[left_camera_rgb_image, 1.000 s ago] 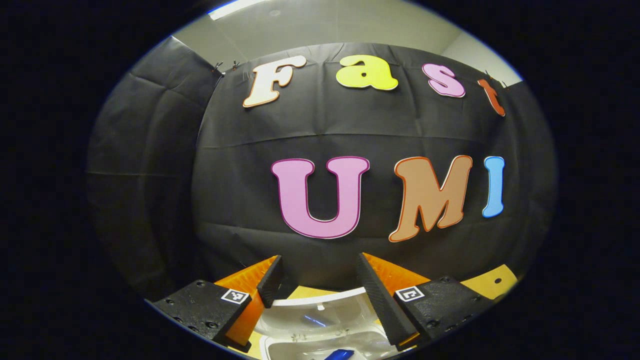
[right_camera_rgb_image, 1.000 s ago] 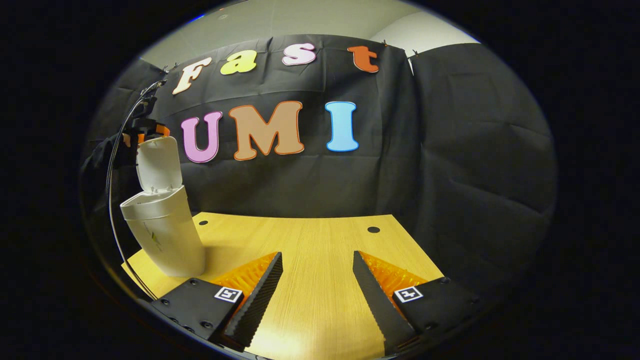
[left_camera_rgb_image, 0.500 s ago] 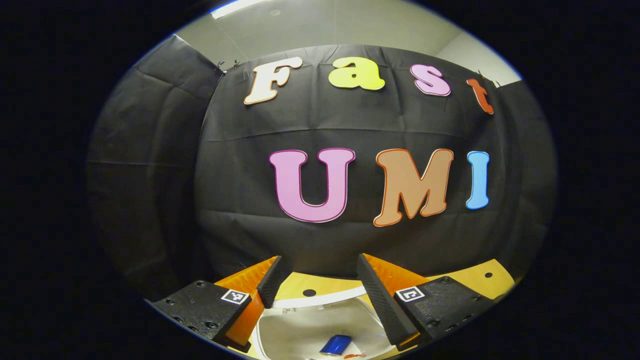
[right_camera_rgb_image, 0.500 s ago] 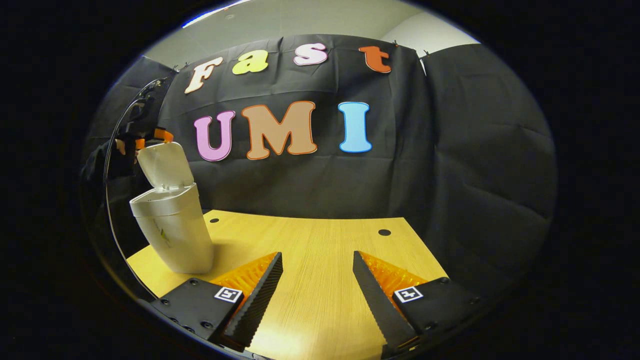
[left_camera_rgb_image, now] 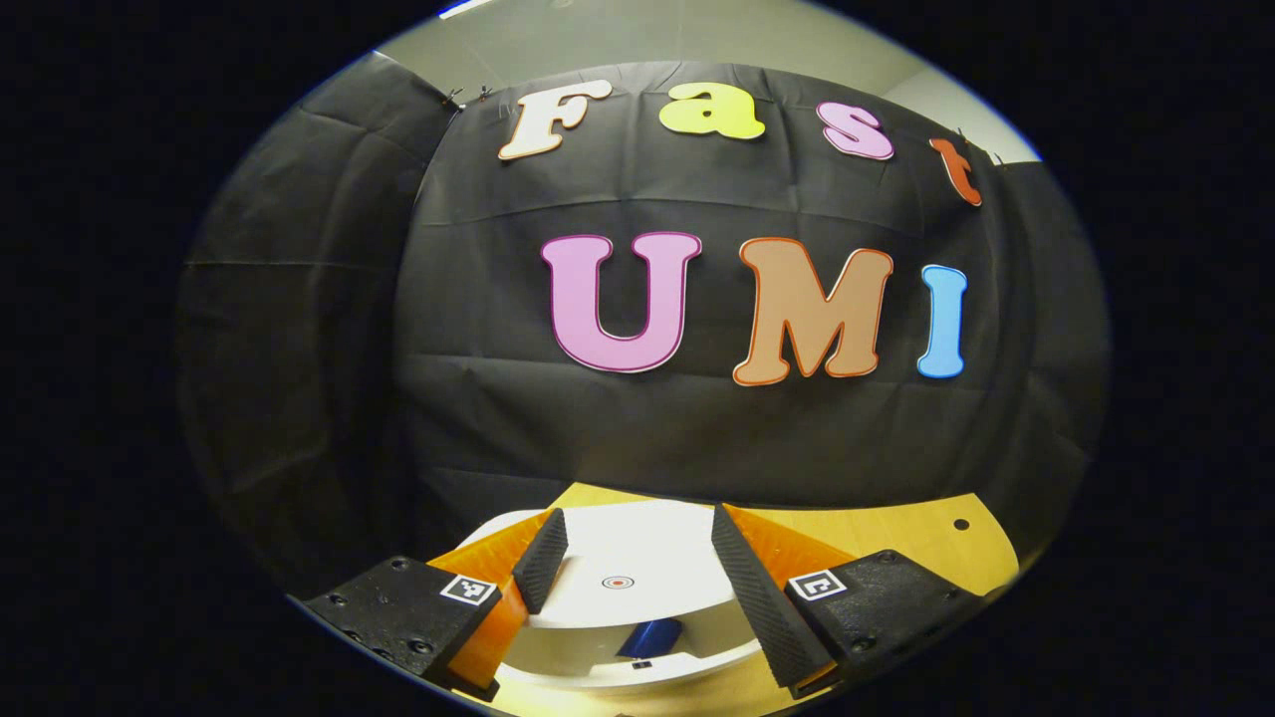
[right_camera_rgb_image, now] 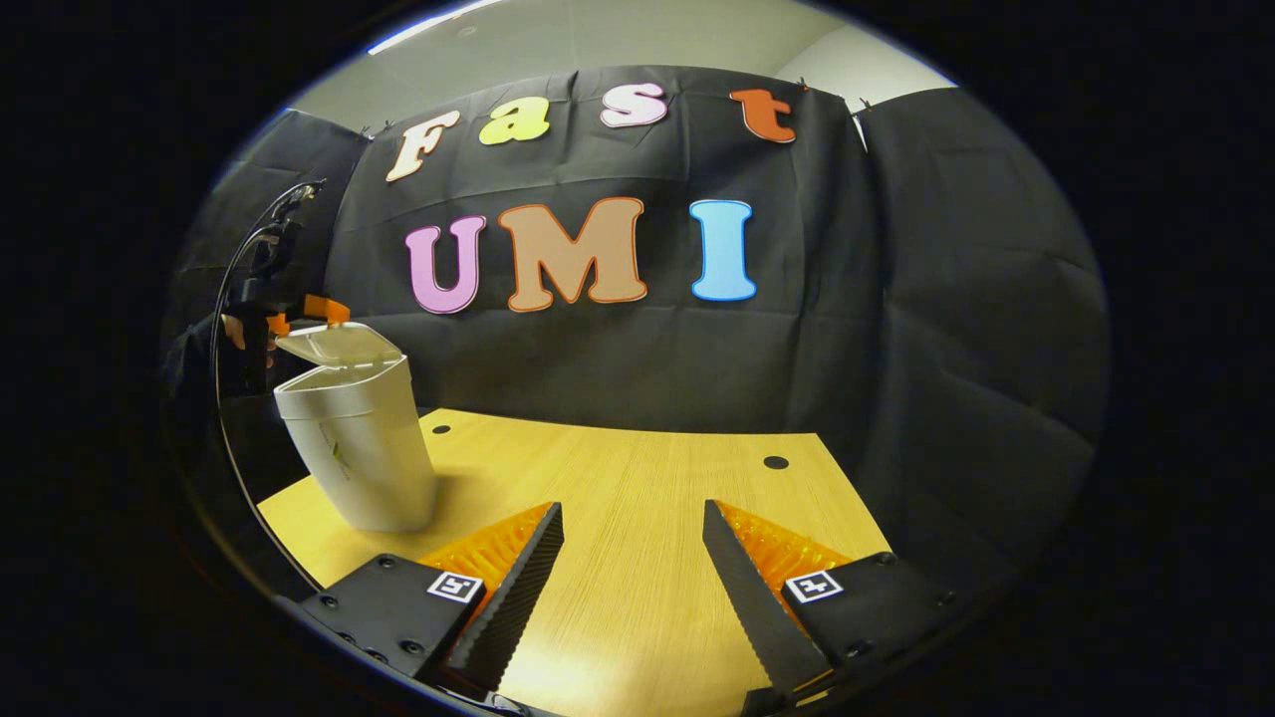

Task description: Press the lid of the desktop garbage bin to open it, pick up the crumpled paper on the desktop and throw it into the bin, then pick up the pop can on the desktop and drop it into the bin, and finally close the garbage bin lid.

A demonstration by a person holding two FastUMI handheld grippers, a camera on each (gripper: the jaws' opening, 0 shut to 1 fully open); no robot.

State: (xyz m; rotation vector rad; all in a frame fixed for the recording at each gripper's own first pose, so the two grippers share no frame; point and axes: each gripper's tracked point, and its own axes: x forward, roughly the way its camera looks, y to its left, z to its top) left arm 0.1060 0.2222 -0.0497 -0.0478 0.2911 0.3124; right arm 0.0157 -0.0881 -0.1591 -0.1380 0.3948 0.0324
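Bin: white plastic desktop garbage bin (right_camera_rgb_image: 359, 448), tall w/ rounded sides, stands near the left rear corner of the counter, upright w/ a slight lean in the right gripper view.
Lid: white hinged lid (left_camera_rgb_image: 623, 573) w/ small red dot at centre; nearly down, tilted, a gap left btw its front edge and the bin rim. In the right gripper view the lid (right_camera_rgb_image: 339, 342) sits at a shallow angle above the bin mouth.
Can: blue pop can (left_camera_rgb_image: 652, 635) inside the bin, only a bit visible through the gap under the lid.
Crumpled paper: can't tell where it is.
Left hand-held gripper: (left_camera_rgb_image: 630, 558) fingers apart, empty; hovers right over the lid, one finger on each side of the red dot. Contact w/ lid: can't tell. From the right gripper view it (right_camera_rgb_image: 299, 311) sits just behind and above the lid, cable looping up from it.
Right hand-held gripper: (right_camera_rgb_image: 630, 558) fingers spread wide, nothing btw them; low over the front-middle of the counter, well apart from the bin.
Counter: light wood-grain counter (right_camera_rgb_image: 637, 478), two small dark holes near its rear edge.
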